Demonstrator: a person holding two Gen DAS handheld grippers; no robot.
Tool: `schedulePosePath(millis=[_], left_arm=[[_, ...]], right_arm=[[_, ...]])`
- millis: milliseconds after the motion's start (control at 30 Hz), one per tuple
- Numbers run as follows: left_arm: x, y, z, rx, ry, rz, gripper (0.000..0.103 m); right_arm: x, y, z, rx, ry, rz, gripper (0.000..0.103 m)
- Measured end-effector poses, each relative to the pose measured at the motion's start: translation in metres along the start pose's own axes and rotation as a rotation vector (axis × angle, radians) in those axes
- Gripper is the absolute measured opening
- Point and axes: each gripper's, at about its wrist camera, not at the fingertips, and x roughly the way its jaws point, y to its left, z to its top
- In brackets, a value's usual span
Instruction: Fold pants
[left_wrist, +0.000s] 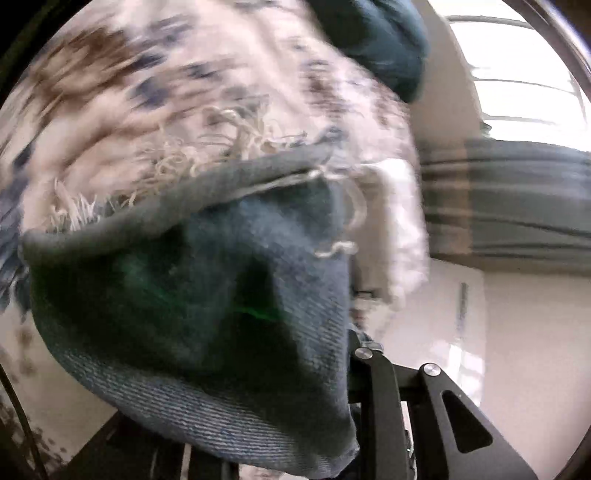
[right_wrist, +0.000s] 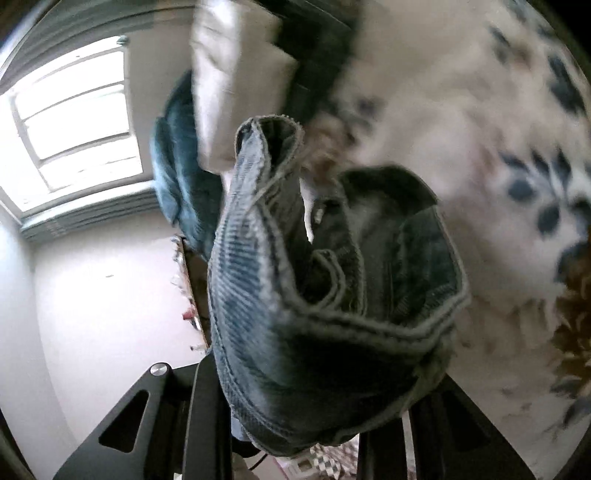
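Observation:
The pants are blue denim jeans. In the left wrist view a frayed leg hem (left_wrist: 192, 280) drapes over my left gripper (left_wrist: 332, 369) and hides its fingertips; the gripper is shut on the denim. In the right wrist view the waistband end (right_wrist: 325, 302), with stitched seams and a metal button, bunches over my right gripper (right_wrist: 317, 398), which is shut on it. Both ends are lifted above the floral bedspread (right_wrist: 480, 129). The view is motion-blurred.
The white bedspread with blue and brown flowers (left_wrist: 147, 92) fills the background. A dark teal pillow (left_wrist: 388, 44) lies at the bed's head; it also shows in the right wrist view (right_wrist: 177, 177). A bright window (right_wrist: 74, 122) and white walls stand beyond.

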Motion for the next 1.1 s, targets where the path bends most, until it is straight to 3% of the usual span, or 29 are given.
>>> schedulePosePath(millis=[133, 300, 400, 467, 533, 600, 733, 767, 867, 933, 1033, 1100], left_arm=[[0.012, -0.082, 0.032, 0.076, 0.031, -0.088, 0.02], [0.049, -0.206, 0.08, 0.229, 0.061, -0.229, 0.02], [0.087, -0.268, 0.108, 0.326, 0.081, -0.29, 0.02], [0.123, -0.29, 0.124, 0.362, 0.108, -0.314, 0.02], [0.162, -0.289, 0.138, 0.383, 0.131, -0.285, 0.02], [0.196, -0.271, 0.152, 0.392, 0.162, -0.244, 0.02], [0.281, -0.186, 0.165, 0.393, 0.313, -0.002, 0.021], [0.291, -0.168, 0.168, 0.379, 0.353, 0.014, 0.024], [0.289, -0.143, 0.171, 0.395, 0.401, -0.026, 0.026], [0.277, -0.145, 0.169, 0.443, 0.408, -0.022, 0.029], [0.267, -0.142, 0.178, 0.413, 0.415, -0.003, 0.033], [0.263, -0.139, 0.182, 0.396, 0.416, 0.025, 0.035]], right_arm=[[-0.028, 0.071, 0.029, -0.047, -0.084, 0.066, 0.029], [-0.058, 0.178, 0.102, -0.17, -0.237, 0.175, 0.029], [-0.051, 0.221, 0.153, -0.214, -0.306, 0.21, 0.029], [-0.036, 0.235, 0.189, -0.233, -0.352, 0.201, 0.029], [-0.018, 0.224, 0.222, -0.232, -0.363, 0.194, 0.028], [0.007, 0.186, 0.25, -0.18, -0.347, 0.165, 0.028], [0.045, 0.109, 0.273, -0.089, -0.324, 0.017, 0.029], [0.052, 0.089, 0.278, -0.058, -0.31, 0.02, 0.029], [0.057, 0.079, 0.28, -0.073, -0.283, 0.014, 0.029], [0.057, 0.084, 0.278, -0.115, -0.268, -0.016, 0.03], [0.056, 0.088, 0.282, -0.116, -0.239, -0.054, 0.034], [0.053, 0.093, 0.276, -0.119, -0.234, -0.104, 0.043]])
